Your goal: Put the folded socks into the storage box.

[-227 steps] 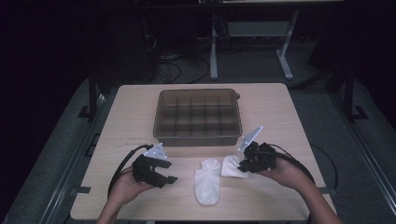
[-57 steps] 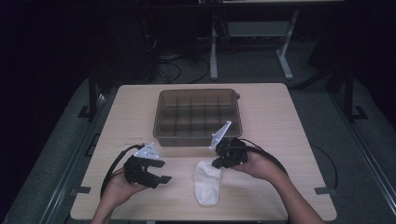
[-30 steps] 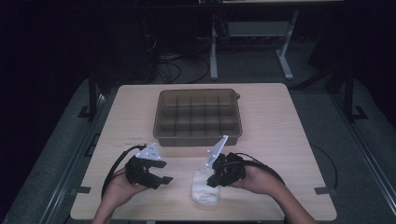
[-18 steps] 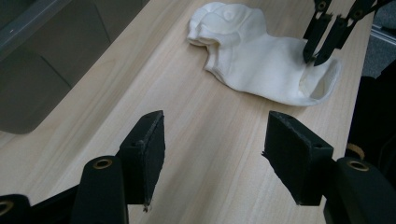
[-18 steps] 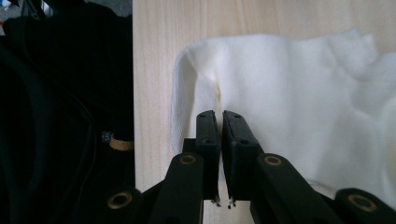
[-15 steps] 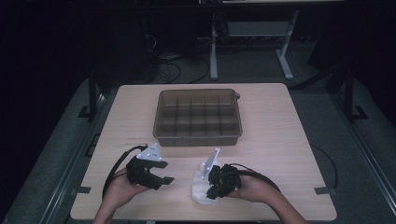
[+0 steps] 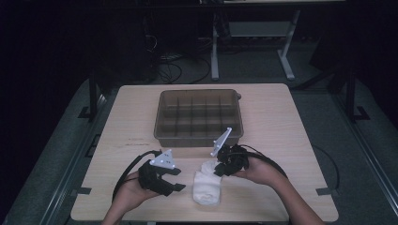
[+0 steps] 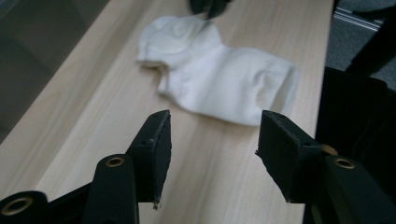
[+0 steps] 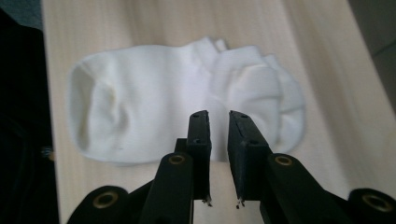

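Stacked now, two white socks (image 7: 208,186) lie between two tongs.

A light wooden table (image 7: 281,122) carries everything here. Toward its far middle stands a brown, see-through plastic organizer box (image 7: 199,117), its inside split by dividers into a grid of small compartments. Near the front edge, well apart from the box, a white sock (image 7: 207,186) lies flat on the wood, its end nearer the box bunched into folds. Dark floor surrounds the table.
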`<state>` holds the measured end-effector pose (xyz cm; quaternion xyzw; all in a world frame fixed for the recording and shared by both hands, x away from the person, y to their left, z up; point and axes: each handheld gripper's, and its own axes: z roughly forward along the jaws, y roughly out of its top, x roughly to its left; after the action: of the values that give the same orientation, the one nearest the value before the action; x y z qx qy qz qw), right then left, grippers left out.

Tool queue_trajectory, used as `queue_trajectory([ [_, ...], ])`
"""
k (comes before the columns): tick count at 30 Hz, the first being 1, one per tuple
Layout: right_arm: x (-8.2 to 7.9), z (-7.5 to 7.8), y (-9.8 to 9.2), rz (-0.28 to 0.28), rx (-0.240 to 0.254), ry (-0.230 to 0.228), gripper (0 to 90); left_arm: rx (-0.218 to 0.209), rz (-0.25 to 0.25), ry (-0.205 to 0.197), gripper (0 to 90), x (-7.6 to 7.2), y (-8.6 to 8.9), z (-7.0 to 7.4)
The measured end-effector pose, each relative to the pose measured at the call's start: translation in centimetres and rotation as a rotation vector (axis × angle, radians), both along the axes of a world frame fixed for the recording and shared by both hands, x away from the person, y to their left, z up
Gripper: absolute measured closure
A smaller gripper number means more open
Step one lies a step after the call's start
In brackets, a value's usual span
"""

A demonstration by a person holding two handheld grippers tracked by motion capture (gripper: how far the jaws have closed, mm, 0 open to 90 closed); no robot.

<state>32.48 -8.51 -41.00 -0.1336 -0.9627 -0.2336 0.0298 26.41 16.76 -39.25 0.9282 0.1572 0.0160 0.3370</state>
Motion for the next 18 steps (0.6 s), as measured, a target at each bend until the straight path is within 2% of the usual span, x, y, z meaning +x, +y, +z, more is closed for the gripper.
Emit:
queue_trajectory([
  [8, 1.8, -0.3, -0.2, -0.034, -0.017, -0.015, 75.9, 0.020, -0.078, 0.012, 47.0, -0.8, -2.5, -0.4],
  [18, 2.6, -1.5, 0.0, -0.044, -0.044, -0.008, 70.6, 0.049, -0.154, 0.039, 50.9, -1.3, -5.0, -1.5],
])
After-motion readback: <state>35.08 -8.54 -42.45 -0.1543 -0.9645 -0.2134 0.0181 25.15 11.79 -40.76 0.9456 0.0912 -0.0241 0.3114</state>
